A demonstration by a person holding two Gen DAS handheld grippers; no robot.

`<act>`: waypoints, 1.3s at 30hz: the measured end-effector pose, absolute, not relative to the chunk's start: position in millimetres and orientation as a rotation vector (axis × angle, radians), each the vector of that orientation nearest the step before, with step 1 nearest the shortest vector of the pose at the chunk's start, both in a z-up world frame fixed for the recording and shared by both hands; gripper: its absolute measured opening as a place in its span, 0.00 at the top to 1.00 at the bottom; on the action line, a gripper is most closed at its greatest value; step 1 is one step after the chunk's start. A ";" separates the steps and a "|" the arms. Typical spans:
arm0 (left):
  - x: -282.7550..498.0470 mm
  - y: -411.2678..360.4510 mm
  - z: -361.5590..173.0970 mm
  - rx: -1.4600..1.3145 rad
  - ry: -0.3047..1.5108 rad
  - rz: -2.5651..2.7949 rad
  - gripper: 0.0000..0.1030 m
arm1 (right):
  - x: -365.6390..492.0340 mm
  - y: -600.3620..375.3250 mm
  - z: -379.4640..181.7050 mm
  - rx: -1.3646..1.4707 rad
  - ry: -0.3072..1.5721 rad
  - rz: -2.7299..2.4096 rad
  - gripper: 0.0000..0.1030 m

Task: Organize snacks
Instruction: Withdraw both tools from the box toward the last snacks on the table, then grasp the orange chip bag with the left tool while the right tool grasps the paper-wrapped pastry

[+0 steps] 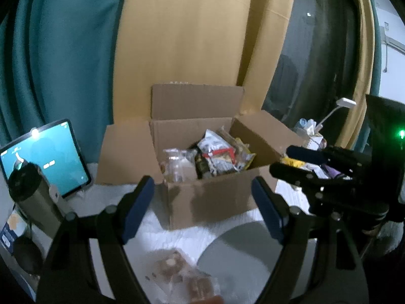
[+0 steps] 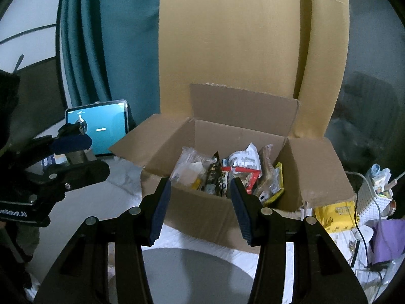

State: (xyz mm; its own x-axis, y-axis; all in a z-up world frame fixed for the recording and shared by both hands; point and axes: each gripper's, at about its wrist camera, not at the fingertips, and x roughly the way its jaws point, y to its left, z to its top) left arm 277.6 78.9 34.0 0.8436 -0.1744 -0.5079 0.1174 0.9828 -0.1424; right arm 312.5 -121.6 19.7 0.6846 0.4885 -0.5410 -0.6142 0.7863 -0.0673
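An open cardboard box [image 1: 217, 197] stands on the white-covered table and also shows in the right wrist view [image 2: 202, 210]. It holds several snack packets [image 1: 217, 157] [image 2: 227, 174], clear, white, dark and yellow. My left gripper [image 1: 202, 202] is open and empty, in front of the box. A clear packet of brown pastries [image 1: 179, 273] lies on the table just below it. My right gripper [image 2: 200, 202] is open and empty, in front of the box's near wall. It shows from the side in the left wrist view [image 1: 291, 162].
A grey round plate [image 2: 192, 273] lies near the front. A tablet [image 1: 48, 157] and a metal flask [image 1: 33, 195] stand at the left. A yellow packet [image 2: 339, 215], a white basket [image 2: 374, 197] and cables clutter the right. Curtains hang behind.
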 end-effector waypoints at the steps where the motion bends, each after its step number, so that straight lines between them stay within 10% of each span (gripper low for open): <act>1: 274.0 78.6 31.8 -0.109 0.548 -0.154 0.22 | 309.7 -122.1 18.8 -0.253 0.530 0.626 0.50; 28: 201.1 117.6 -62.0 -0.243 0.677 -0.089 0.22 | 254.0 -85.2 -47.0 -0.308 0.653 0.687 0.49; 39: 183.2 137.4 -107.2 -0.307 0.765 -0.040 0.22 | 243.6 -54.4 -94.3 -0.306 0.768 0.766 0.30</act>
